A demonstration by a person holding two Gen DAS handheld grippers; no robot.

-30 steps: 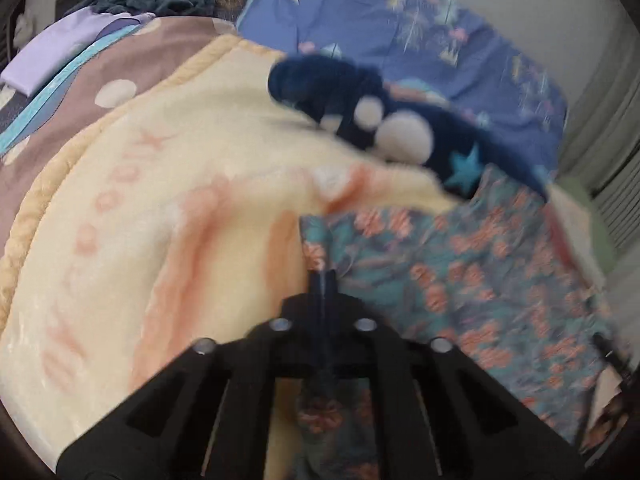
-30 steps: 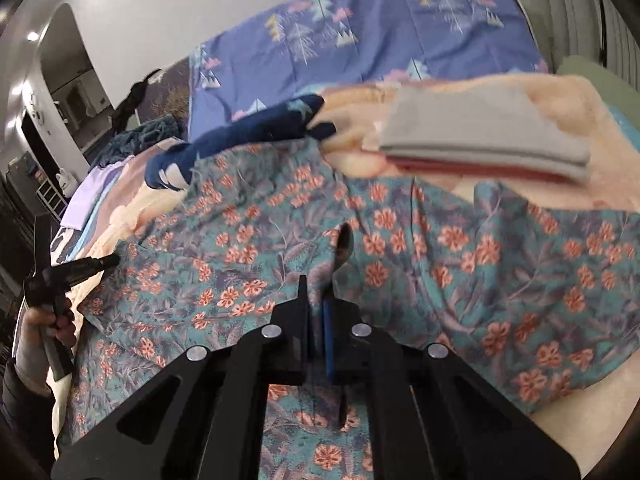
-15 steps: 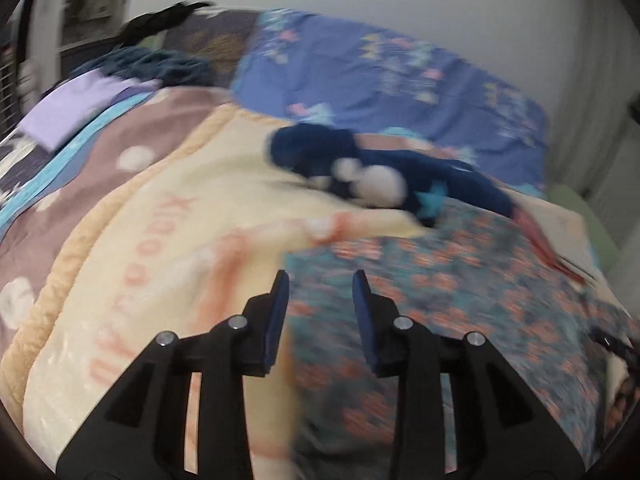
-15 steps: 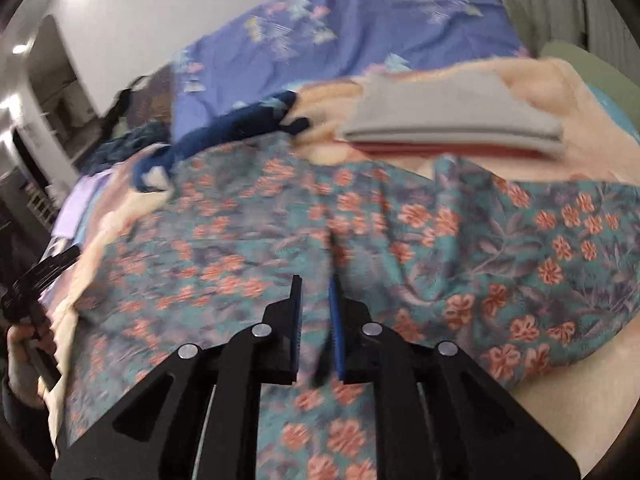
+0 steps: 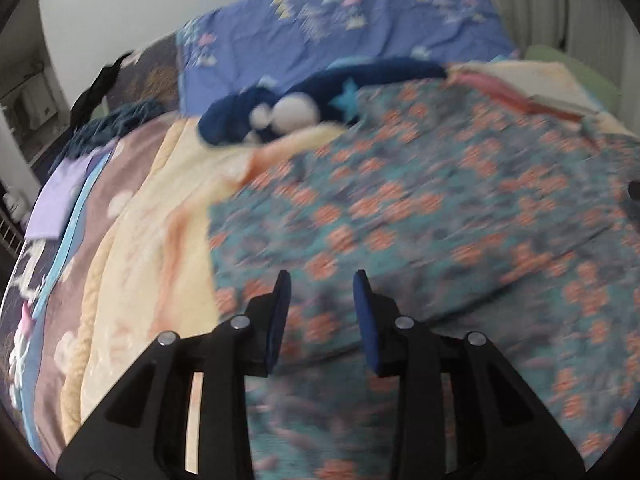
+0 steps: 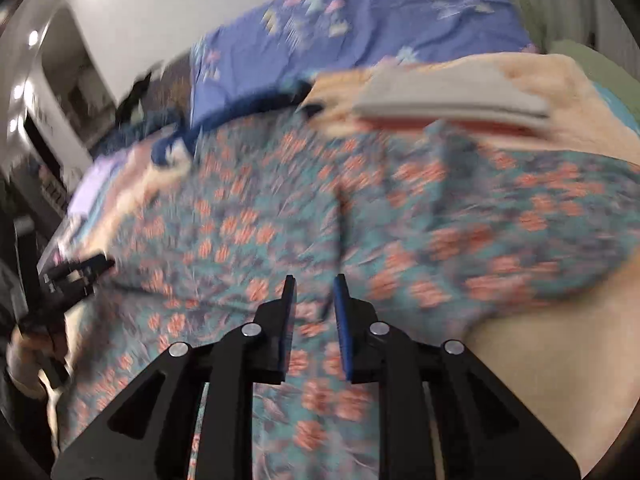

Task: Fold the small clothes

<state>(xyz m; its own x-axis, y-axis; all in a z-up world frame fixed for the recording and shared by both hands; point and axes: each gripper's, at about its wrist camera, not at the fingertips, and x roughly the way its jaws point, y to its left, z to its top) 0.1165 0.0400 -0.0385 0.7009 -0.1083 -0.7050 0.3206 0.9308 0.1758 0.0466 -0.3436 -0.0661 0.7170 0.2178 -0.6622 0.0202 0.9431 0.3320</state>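
Our left tongs (image 5: 322, 280) had just been opening and stood apart with nothing between them, above the near left edge of the floral garment (image 5: 440, 216). Our right tongs (image 6: 314, 284) had likewise just parted, empty, over its middle. The garment lay spread on the cream blanket (image 5: 160, 248) of the bed, a navy garment (image 5: 320, 92) beyond it and folded clothes (image 6: 448, 96) at far right.

Both wrist cams sit close above the bed, angled down and toward the far wall. Left cam looks from the left side, right cam from the right. Shared: floral garment (image 5: 420, 208) (image 6: 280, 220), blue pillow (image 5: 340, 28) (image 6: 360, 28).
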